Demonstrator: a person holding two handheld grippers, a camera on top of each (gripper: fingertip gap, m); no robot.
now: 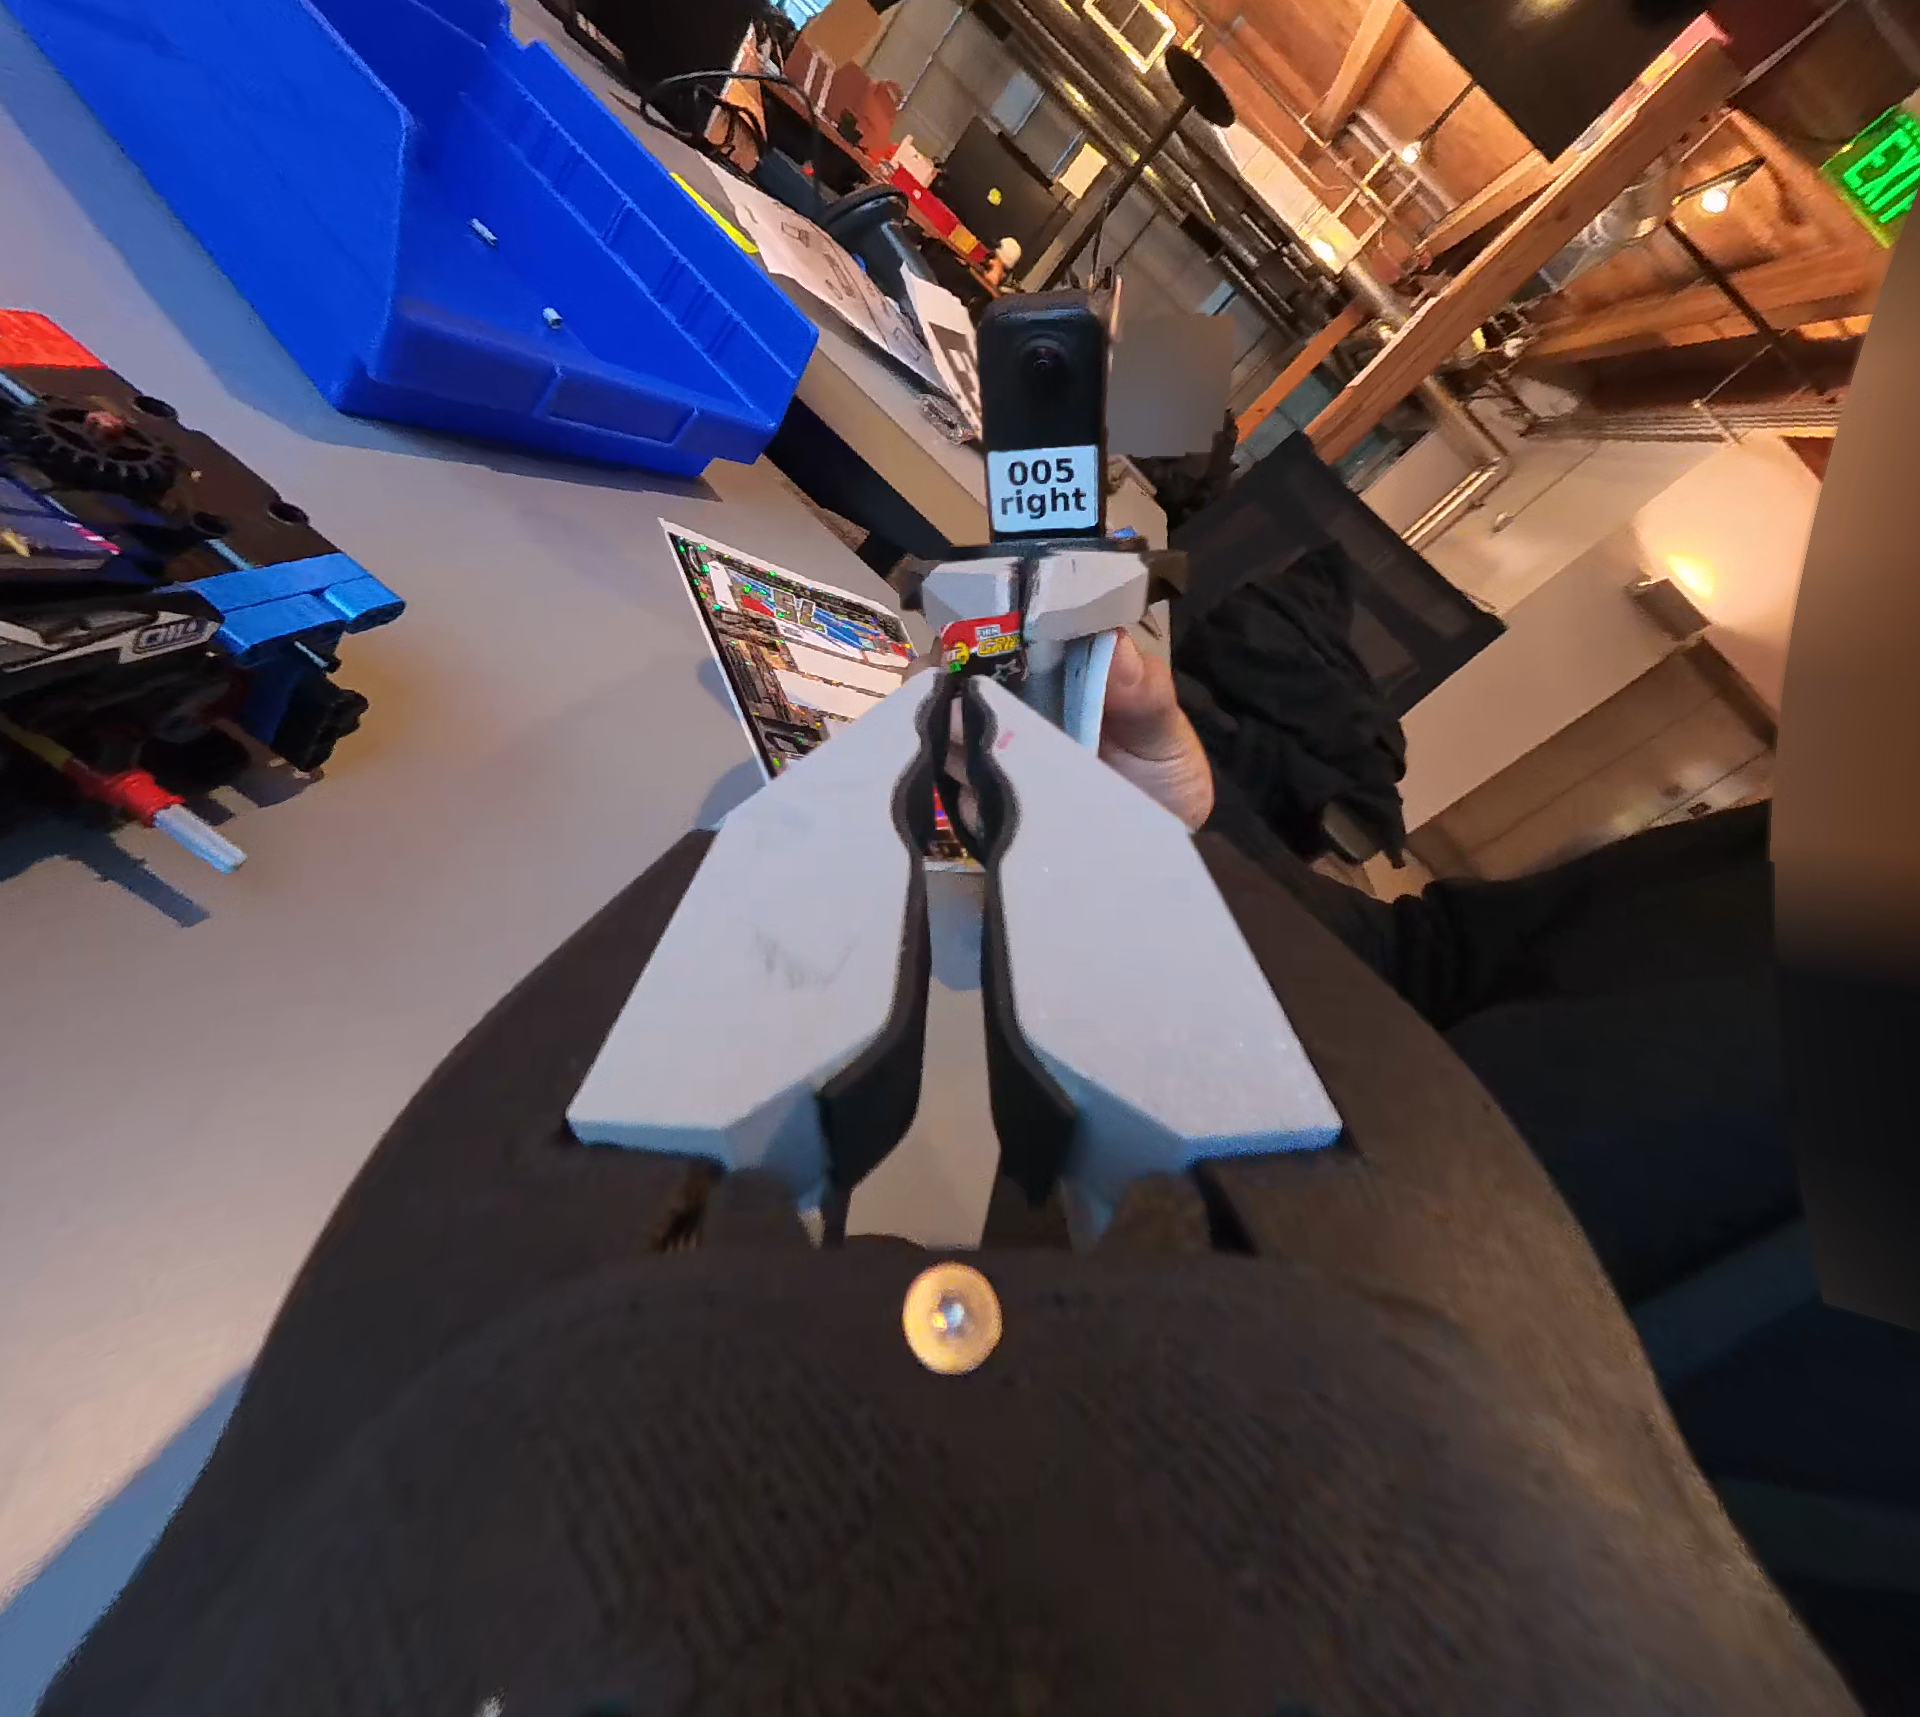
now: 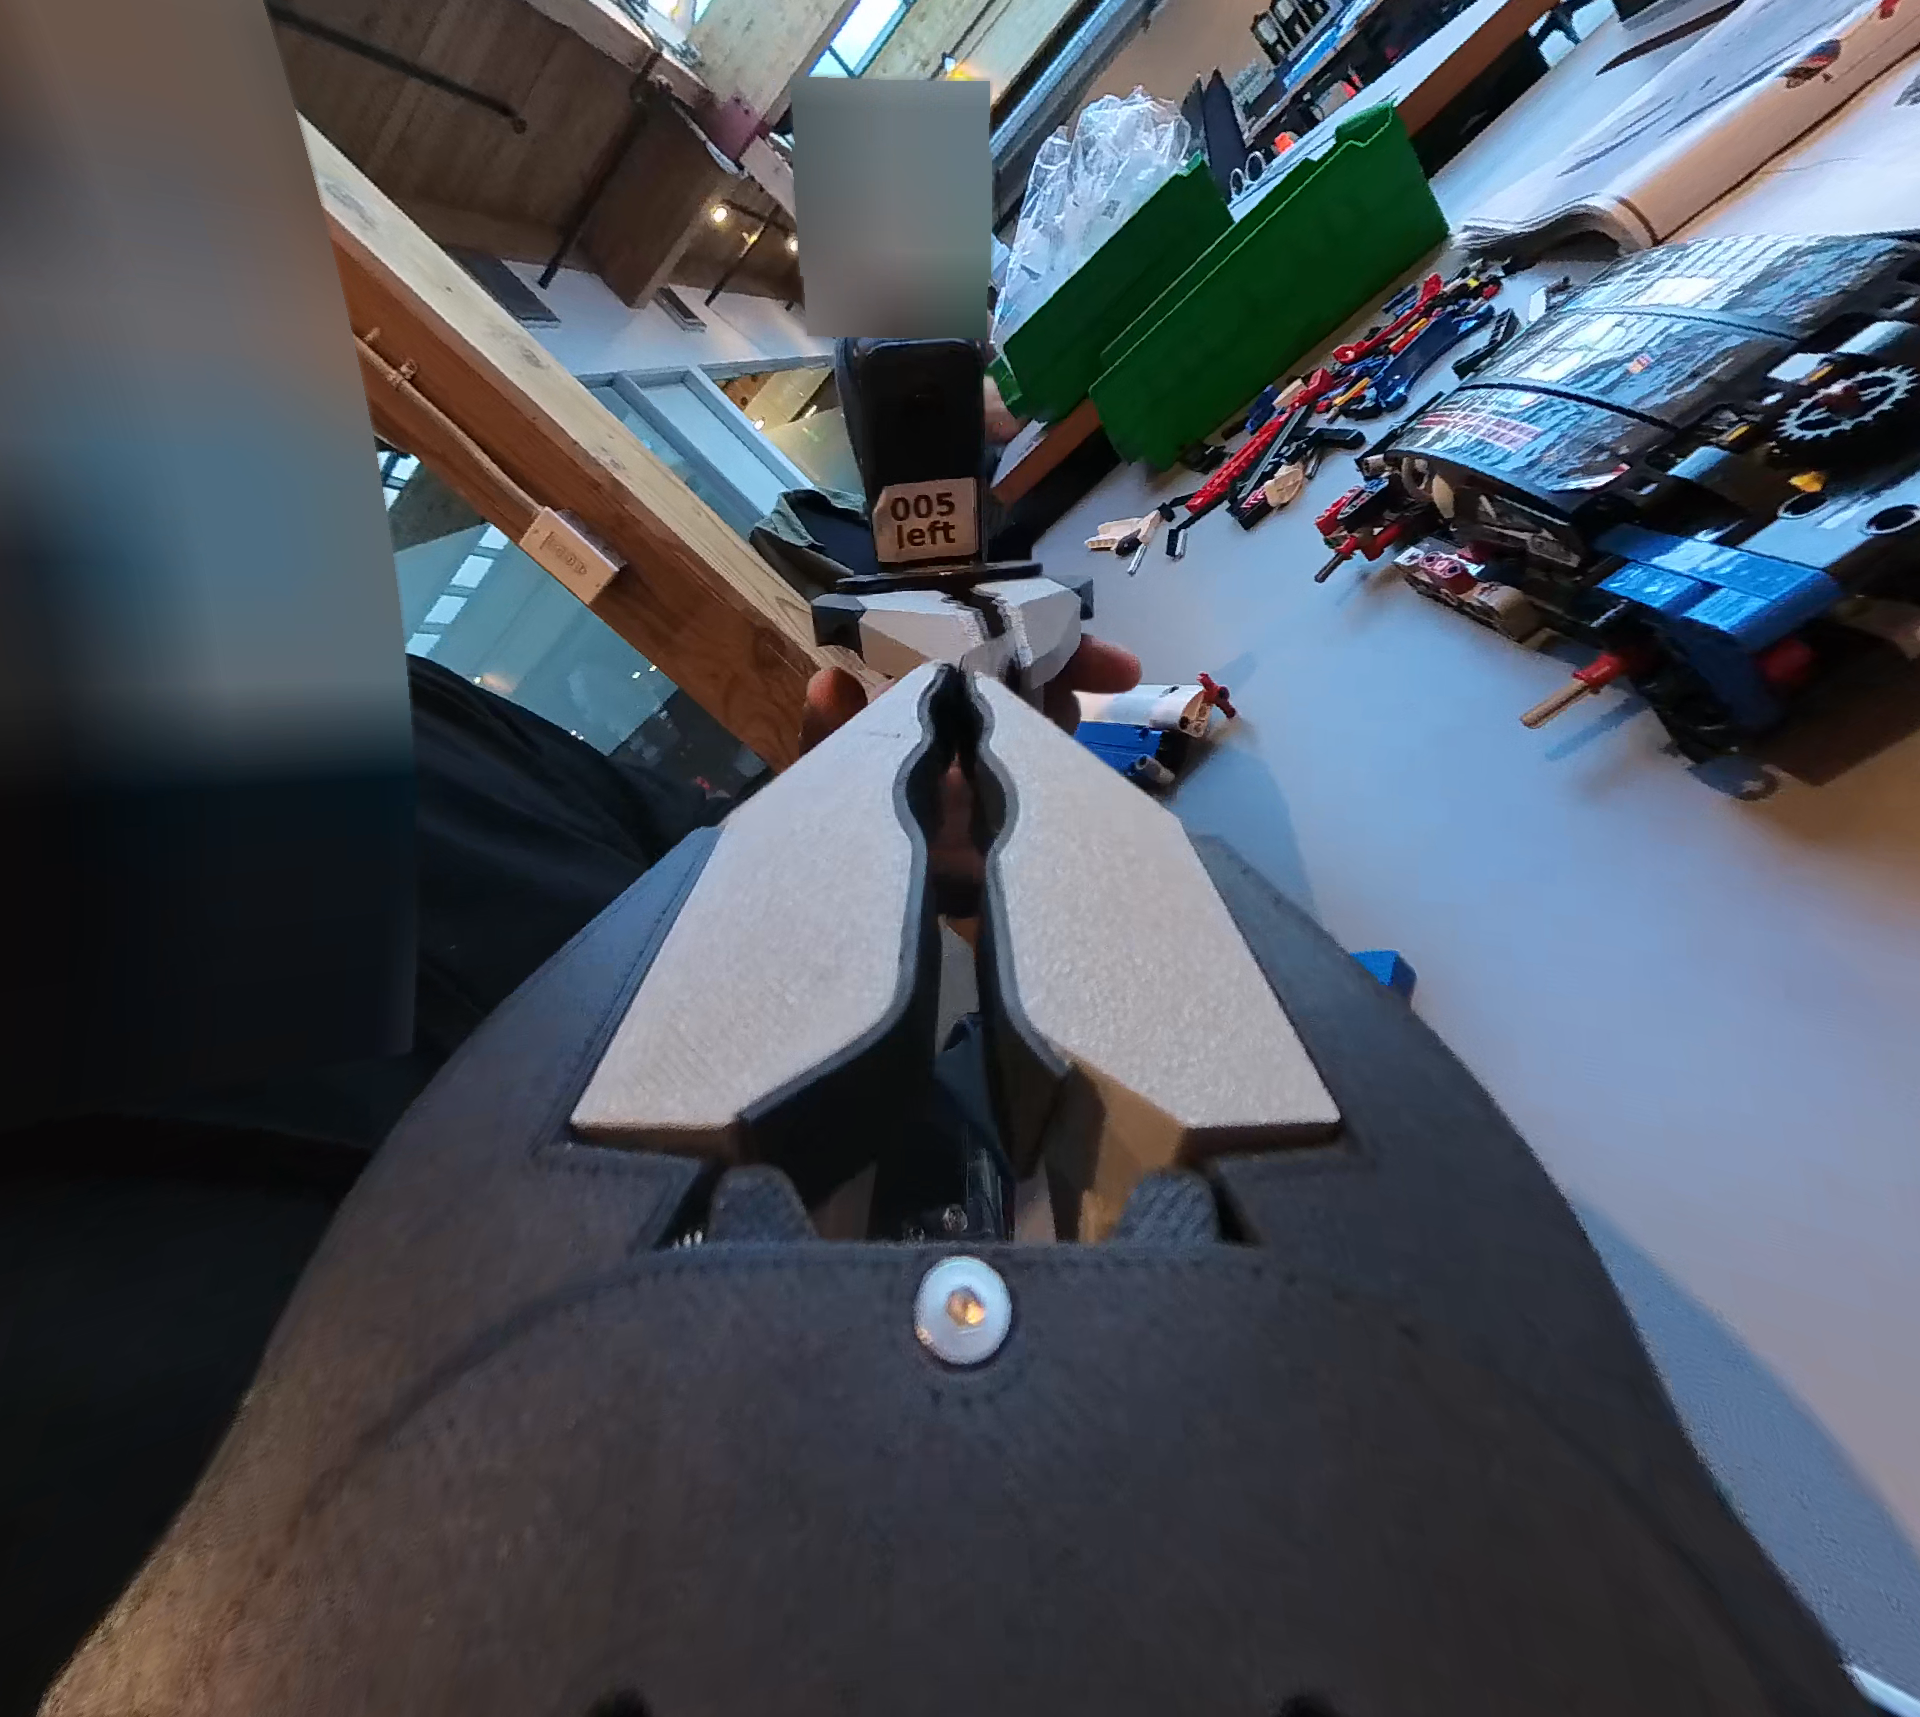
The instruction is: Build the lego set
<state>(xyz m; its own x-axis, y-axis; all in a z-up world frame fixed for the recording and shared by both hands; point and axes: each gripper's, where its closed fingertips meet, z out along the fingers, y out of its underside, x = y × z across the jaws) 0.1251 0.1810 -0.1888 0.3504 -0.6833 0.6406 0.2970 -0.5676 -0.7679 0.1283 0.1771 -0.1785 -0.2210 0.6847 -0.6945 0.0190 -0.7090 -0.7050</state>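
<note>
Item: sticker transfer, mid-air, centre of both views. The left gripper point(image 1: 951, 691) and the right gripper point(image 1: 1023, 602) are meeting tip to tip above the table point(image 1: 468, 836). The right one's jaws are pressing together on a small sticker point(image 1: 982, 641) in red, yellow and black. The left one's jaws are also closing to a touch at the tips; whether they are catching the sticker's edge cannot be told. The sticker sheet point(image 1: 800, 649) is lying just beyond, at centre frame. The Lego car point(image 1: 156, 587) is sitting at left edge, well apart. The blue bin point(image 1: 416, 109) is occupying the upper left. Handling note, as judgement: the film is likely flimsy and tacky, so the receiving claw should be pinching a bare corner, keeping it flat, before the other lets go.
</note>
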